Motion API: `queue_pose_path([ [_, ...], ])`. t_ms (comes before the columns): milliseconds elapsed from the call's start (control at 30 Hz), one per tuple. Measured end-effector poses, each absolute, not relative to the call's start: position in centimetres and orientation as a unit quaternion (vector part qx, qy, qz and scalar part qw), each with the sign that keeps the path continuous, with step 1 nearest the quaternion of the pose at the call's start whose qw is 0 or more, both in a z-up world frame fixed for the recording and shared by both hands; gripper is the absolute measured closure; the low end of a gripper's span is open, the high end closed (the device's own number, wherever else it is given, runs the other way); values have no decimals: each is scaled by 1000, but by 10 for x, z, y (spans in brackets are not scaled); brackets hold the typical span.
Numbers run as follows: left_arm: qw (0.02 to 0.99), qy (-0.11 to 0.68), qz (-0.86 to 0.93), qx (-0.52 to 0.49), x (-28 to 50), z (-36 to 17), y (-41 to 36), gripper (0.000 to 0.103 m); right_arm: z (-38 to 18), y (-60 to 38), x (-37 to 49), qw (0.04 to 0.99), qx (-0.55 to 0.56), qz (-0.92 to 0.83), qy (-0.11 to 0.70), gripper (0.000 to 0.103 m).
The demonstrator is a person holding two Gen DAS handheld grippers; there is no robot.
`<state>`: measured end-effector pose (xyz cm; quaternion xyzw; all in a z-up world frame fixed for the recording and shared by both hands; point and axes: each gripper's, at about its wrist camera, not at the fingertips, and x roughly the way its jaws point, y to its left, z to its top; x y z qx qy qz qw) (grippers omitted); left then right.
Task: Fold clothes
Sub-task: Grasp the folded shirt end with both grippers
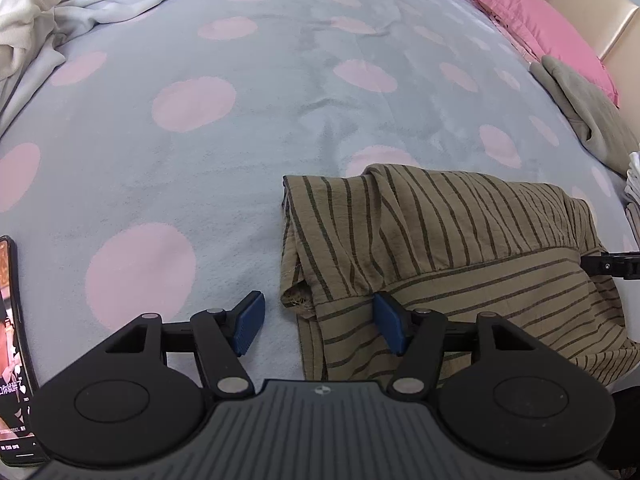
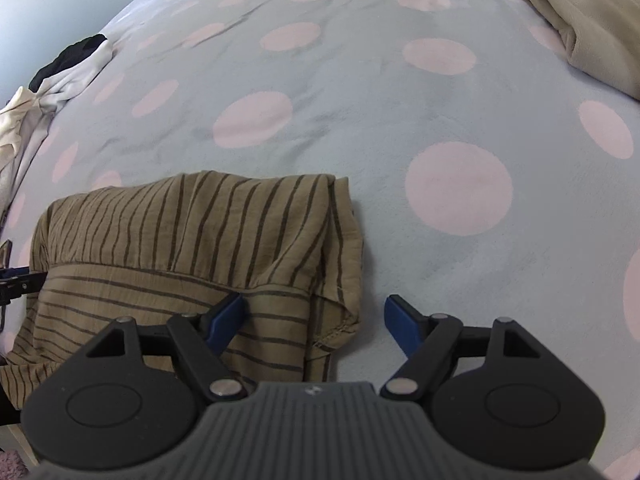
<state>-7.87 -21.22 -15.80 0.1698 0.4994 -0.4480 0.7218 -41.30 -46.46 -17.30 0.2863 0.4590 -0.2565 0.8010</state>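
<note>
A phone is lying just left of your left claw. Both claws are gaping wide, straddling opposite edges of the striped shirt; your right claw is holding nothing.

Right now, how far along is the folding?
Done: the striped brown garment lies partly folded on the spotted blanket. In hand: nothing; the left claw and right claw are open at its near corners. Left: finishing this fold, plus the white clothes pile.
</note>
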Motion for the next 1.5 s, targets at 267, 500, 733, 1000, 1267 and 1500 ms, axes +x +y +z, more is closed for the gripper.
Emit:
queue_pose_path([
  [267, 724, 490, -454, 172, -85, -161, -215, 51, -174, -447, -404, 808, 252, -263, 462, 38],
  [500, 726, 473, -467, 174, -97, -160, -219, 81, -173, -436, -397, 819, 245, -246, 457, 81],
  [733, 732, 456, -479, 162, -101, -153, -214, 95, -168, -433, -405, 831, 246, -245, 435, 94],
  [1000, 744, 427, -494, 144, -102, -133, -210, 95, -147, -438, -423, 849, 275, -249, 376, 95],
  [1267, 745, 456, -460, 160, -95, -148, -211, 72, -162, -442, -416, 833, 270, -253, 412, 81],
  [1500, 731, 505, -440, 133, -85, -160, -204, 49, -165, -457, -430, 812, 300, -288, 411, 28],
])
